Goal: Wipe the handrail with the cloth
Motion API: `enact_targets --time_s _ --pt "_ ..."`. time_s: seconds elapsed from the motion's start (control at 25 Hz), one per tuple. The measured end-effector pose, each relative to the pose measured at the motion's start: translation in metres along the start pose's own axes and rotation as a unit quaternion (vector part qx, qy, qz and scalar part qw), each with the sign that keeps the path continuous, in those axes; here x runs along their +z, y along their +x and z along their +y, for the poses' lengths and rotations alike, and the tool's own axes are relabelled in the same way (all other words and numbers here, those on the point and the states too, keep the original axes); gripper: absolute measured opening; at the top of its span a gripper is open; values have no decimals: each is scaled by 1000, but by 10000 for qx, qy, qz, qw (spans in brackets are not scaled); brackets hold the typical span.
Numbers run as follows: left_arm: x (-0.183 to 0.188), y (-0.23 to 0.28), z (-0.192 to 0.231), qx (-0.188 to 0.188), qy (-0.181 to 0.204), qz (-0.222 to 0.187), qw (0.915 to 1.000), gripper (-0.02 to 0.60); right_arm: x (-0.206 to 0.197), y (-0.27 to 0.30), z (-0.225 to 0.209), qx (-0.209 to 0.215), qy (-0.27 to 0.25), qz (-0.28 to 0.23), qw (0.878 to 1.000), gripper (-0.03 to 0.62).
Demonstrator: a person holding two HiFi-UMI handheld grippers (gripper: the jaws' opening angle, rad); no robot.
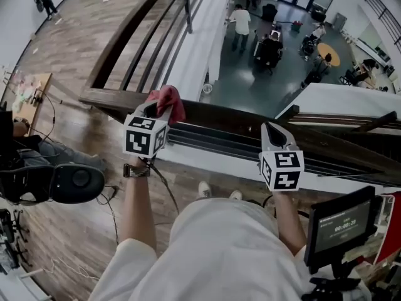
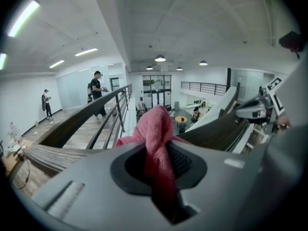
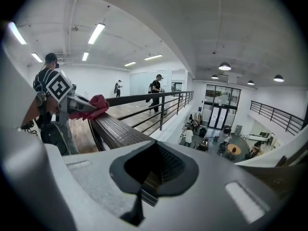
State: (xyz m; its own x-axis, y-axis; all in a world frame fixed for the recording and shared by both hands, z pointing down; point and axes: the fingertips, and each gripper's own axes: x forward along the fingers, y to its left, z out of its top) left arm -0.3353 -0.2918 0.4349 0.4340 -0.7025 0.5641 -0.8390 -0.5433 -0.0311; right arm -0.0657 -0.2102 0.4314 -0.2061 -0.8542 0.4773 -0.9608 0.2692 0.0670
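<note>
A dark wooden handrail (image 1: 225, 116) runs across in front of me, above an open atrium. My left gripper (image 1: 158, 110) is shut on a pink-red cloth (image 1: 169, 99), which rests on the rail near its corner. In the left gripper view the cloth (image 2: 156, 129) bunches up out of the jaws of that gripper (image 2: 161, 162), with the handrail (image 2: 53, 155) beyond it. My right gripper (image 1: 270, 129) hovers over the rail further right, shut and holding nothing. In the right gripper view the right gripper (image 3: 149, 172) sits over the handrail (image 3: 115, 129), and the cloth (image 3: 96, 105) shows at far left.
A second railing (image 1: 125, 36) runs away from the corner at upper left. Below the rail is an atrium floor with several people (image 1: 240, 24). Black equipment (image 1: 56, 182) and cables lie on the wood floor at left; a monitor (image 1: 341, 224) stands at lower right.
</note>
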Motion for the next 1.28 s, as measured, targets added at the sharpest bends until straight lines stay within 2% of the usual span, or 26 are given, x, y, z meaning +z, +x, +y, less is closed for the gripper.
enact_targets --time_s 0.32,0.56,0.72,1.16,1.28 --pt "20 5 -67 -356 174 -12 9992 72 4 -13 -14 135 128 -43 9998 3" --pt "23 17 -103 -667 423 11 9969 72 3 -4 -4 83 88 -168 9998 -11" --pt "23 25 -128 -875 624 50 9942 72 1 0 0 208 205 -281 9992 -9" --pt "24 36 -182 -1427 828 218 9861 72 -1 4 28 413 -75 -457 9981 -9" --pt "24 39 -204 -1571 902 132 9834 72 -1 2 32 477 -31 -574 9972 -9"
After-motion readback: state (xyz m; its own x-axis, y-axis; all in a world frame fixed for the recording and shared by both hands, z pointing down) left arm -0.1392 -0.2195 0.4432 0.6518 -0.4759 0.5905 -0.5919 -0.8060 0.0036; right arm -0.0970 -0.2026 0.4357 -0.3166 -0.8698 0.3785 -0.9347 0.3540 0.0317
